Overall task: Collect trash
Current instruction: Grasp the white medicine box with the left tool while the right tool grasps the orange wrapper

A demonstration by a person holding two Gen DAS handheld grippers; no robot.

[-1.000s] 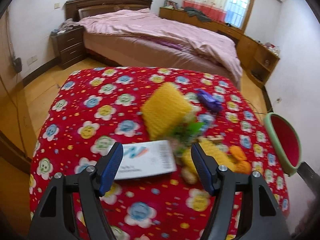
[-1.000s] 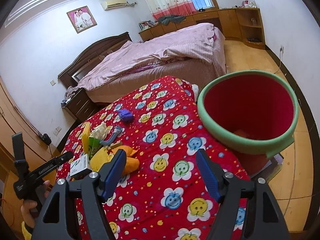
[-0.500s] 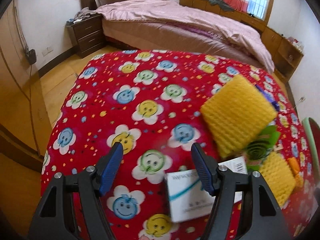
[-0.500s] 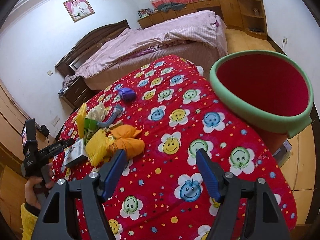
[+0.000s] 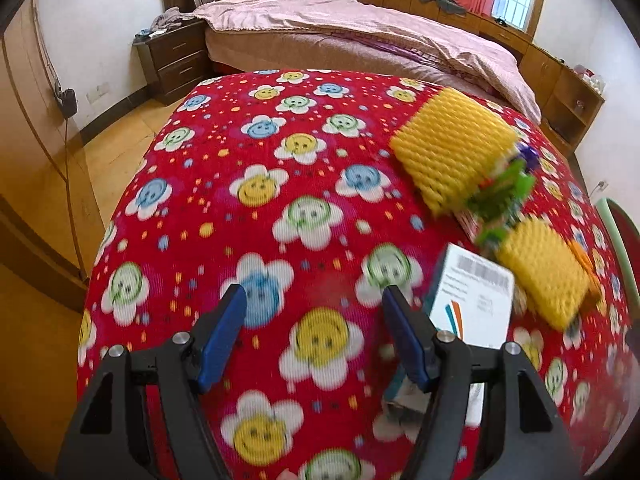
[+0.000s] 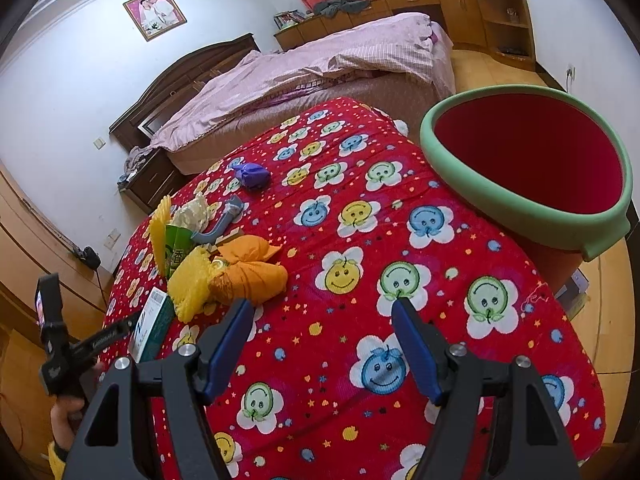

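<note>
The left gripper (image 5: 312, 336) hangs open and empty over the red cloth (image 5: 280, 168), the box (image 5: 472, 300) just outside its right finger. It should shift right, straddling the box's narrower sides, probably. The right gripper (image 6: 320, 348) is open too; the bin (image 6: 480, 188) waits alongside.

The left gripper (image 5: 312, 336) points steeply down at the red flowered worktop (image 5: 280, 184), its blue fingers (image 5: 222, 336) spread wide with nothing between them. The right gripper (image 6: 322, 344) tilts down toward the same worktop, fingers (image 6: 416, 348) equally wide apart and empty. From the right wrist view, a hand (image 6: 66, 412) below the worktop's near-left corner grips the left gripper's handle.
</note>
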